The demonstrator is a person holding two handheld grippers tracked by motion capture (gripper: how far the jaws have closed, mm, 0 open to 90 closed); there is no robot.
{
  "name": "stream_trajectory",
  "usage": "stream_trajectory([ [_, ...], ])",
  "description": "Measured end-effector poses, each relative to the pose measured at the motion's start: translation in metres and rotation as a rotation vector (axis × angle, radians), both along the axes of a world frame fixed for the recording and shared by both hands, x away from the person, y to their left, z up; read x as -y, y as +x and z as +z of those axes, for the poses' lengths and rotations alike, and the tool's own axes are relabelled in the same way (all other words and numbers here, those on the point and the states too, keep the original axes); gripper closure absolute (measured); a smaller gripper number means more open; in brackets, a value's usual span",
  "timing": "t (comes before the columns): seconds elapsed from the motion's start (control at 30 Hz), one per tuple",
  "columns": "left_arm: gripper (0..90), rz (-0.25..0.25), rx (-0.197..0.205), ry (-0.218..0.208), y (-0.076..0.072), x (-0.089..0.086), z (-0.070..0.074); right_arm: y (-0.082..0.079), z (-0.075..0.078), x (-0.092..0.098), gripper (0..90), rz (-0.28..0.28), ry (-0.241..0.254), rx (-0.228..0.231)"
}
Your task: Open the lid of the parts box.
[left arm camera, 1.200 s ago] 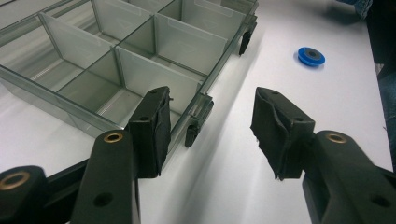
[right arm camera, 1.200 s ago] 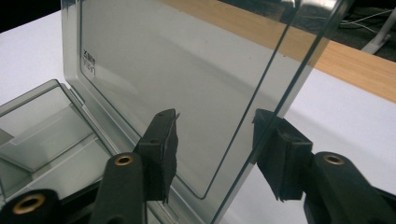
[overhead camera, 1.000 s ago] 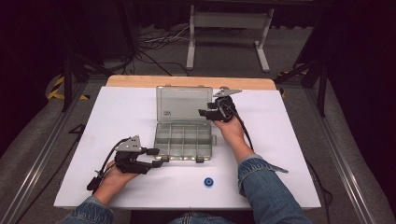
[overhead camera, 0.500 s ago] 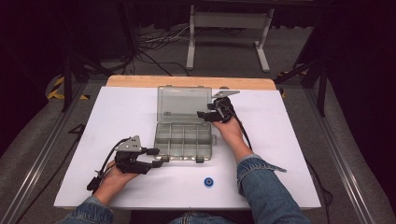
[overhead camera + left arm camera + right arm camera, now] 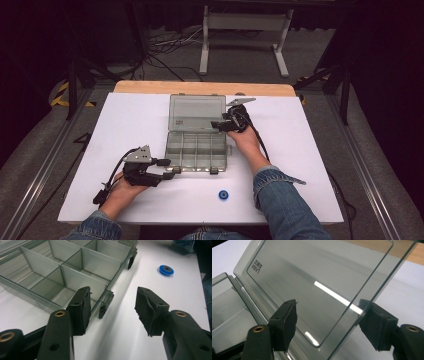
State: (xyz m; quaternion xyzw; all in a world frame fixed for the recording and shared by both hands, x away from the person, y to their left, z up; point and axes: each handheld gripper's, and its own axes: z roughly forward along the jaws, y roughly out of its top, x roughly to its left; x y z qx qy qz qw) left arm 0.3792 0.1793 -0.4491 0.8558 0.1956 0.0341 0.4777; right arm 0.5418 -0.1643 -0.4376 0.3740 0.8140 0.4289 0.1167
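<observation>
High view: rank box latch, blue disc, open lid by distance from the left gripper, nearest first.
From the left gripper:
1. Box latch, on the box's near wall, just right of the fingers.
2. Blue disc, on the table toward the near edge, farther right.
3. Open lid, beyond the compartments, far side.

On the table [image 5: 150, 115], the organizer box [image 5: 196, 150] sits near the centre, its compartments nearest the person. Its open lid [image 5: 196, 112] stands behind it, at 12 o'clock. The small wheel [image 5: 223, 194] lies at 5 o'clock from the box, well apart, close to the near table edge. The left gripper [image 5: 170, 169] is at the box's 7 o'clock corner, one jaw inside the corner compartment and one outside the wall. The right gripper [image 5: 216, 125] is at 2 o'clock, straddling the lid's side edge.
</observation>
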Motion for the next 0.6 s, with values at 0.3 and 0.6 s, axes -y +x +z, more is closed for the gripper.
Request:
stream_trajectory([
  [0.3, 46.5, 0.000, 0.001, 0.001, -0.0001, 0.0001, 0.0000, 0.0019, -0.0032, 0.0024, 30.5, -0.007, 0.005, -0.028],
  [0.6, 46.3, 0.000, 0.000, 0.001, 0.0001, 0.0000, 0.0002, 0.0025, -0.0051, 0.0040, 29.1, -0.011, 0.007, -0.057],
])
